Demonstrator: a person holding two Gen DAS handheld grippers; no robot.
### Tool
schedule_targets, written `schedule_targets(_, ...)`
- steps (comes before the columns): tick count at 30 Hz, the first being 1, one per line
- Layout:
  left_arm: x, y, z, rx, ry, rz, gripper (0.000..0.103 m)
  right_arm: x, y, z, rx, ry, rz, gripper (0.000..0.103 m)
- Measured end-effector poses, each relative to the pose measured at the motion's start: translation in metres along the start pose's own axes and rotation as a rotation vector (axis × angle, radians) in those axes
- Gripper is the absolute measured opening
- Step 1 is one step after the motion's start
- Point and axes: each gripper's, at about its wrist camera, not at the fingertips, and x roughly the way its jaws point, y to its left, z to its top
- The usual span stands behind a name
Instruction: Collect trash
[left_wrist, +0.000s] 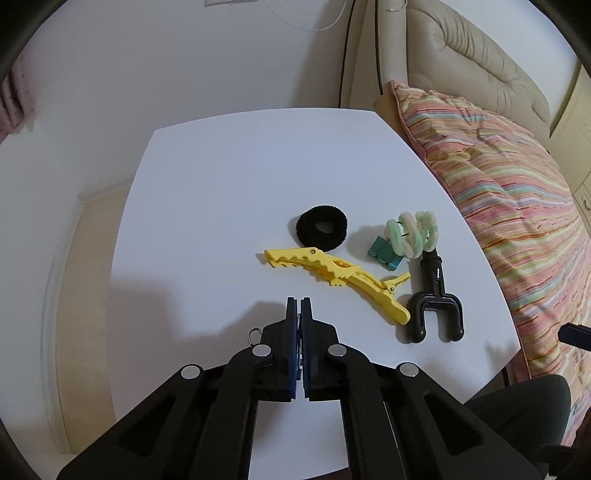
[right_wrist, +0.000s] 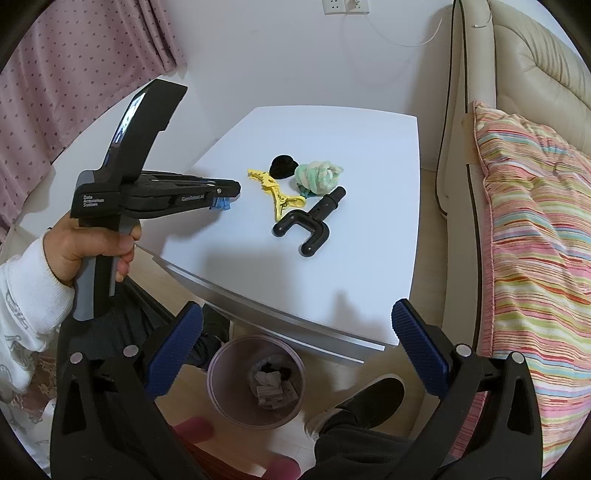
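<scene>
Here the left gripper (left_wrist: 299, 306) hovers over the white table (left_wrist: 221, 184), jaws closed on nothing visible; the right gripper (right_wrist: 295, 332) gapes wide above the bin (right_wrist: 221, 384) holding paper trash (right_wrist: 271, 387) near the table's front edge.

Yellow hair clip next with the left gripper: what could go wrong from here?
1. The yellow hair clip lies against the black scrunchie and beside the black forked holder, so closing on it may drag a neighbour along.
2. The left gripper has its jaws shut; it must open before descending.
3. The bin sits on the floor below the table edge, so a loose grip could drop the clip beside it.
</scene>
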Motion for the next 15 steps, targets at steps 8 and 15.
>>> schedule_targets(8, -0.017, 0.004, -0.005, 0.028, -0.023, -0.029, 0.002, 0.0, 0.005, 0.011, -0.022, -0.003, -0.005, 0.1)
schedule_targets(15, -0.032, 0.006, -0.009, 0.064, -0.033, -0.052, 0.002, 0.005, 0.004, 0.039, -0.059, -0.006, -0.022, 0.1)
